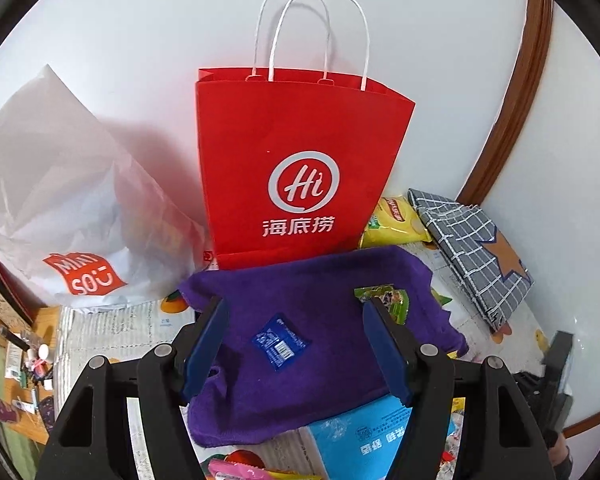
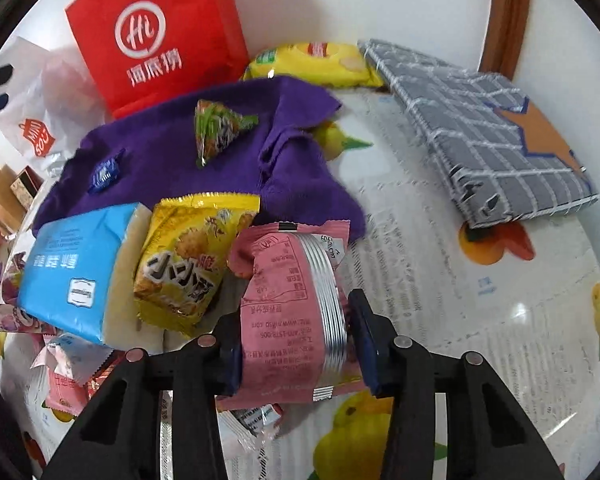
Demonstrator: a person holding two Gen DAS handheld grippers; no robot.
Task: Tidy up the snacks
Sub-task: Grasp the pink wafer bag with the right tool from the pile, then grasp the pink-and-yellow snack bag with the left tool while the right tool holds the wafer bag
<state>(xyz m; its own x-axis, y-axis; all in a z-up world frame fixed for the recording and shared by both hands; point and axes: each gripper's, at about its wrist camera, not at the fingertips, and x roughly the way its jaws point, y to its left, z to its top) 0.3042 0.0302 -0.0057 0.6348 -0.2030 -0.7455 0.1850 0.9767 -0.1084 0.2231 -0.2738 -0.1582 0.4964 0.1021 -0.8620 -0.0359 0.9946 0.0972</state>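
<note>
Grip matters here: right gripper (image 2: 298,344) jaws clamped on pink snack packet (image 2: 292,312), so lift gently toward red paper bag (image 2: 156,36) while left gripper (image 1: 300,344) jaws stay apart, empty.

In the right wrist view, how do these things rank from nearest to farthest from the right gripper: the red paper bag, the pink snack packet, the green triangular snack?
1. pink snack packet: between the fingers of the right gripper.
2. green triangular snack: farther up, lying on the purple cloth.
3. red paper bag: farthest, standing behind the cloth at the upper left.
</note>
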